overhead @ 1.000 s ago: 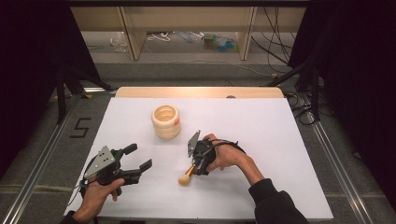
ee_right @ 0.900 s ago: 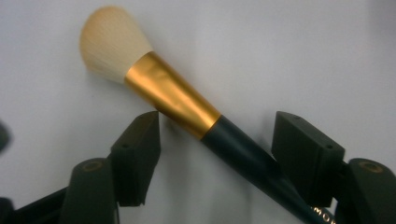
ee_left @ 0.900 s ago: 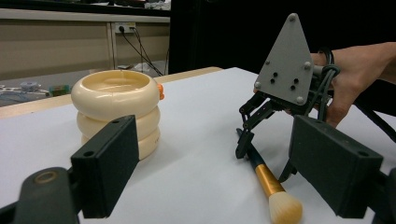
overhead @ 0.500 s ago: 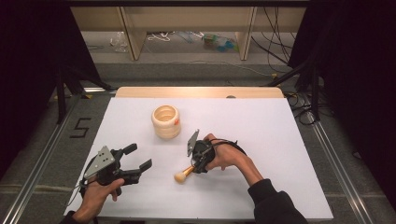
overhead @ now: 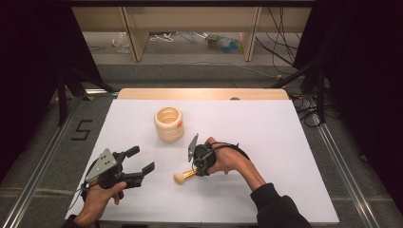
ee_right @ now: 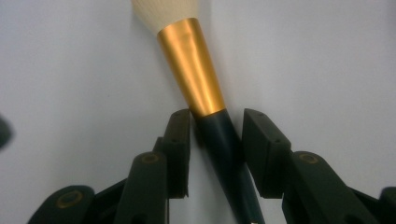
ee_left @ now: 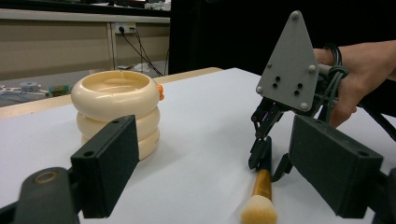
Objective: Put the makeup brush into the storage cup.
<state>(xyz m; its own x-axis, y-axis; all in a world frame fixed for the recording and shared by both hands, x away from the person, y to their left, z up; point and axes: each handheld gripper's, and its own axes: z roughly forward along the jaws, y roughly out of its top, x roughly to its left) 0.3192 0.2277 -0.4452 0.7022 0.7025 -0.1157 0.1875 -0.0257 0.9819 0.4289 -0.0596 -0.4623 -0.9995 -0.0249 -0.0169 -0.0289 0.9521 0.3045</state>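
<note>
While the brush (ee_right: 205,98) lay flat on the white worktop (overhead: 266,133), its pale bristle head pointing toward your left side and its dark handle running back under your right hand, the step in hand looked like a pick-up. To do it well, you needed the pinch on the dark handle just behind the gold ferrule, squarely across it, so the brush would not swivel or tip bristle-down on the lift. You also wanted to finish closing before raising, then lift straight up.

Your right gripper (ee_right: 215,122) pointed down at the worktop, and its jaws had just been closing, with the handle between them. They stood narrow. One pad lay against the handle or nearly so, while a thin gap showed on the other side, so the grip did not look complete.

Your left gripper (overhead: 138,159) rested near the front left edge, well apart from the brush, jaws wide and holding nothing. The cream ringed cup (overhead: 169,123) stood upright farther back, clear of both.
</note>
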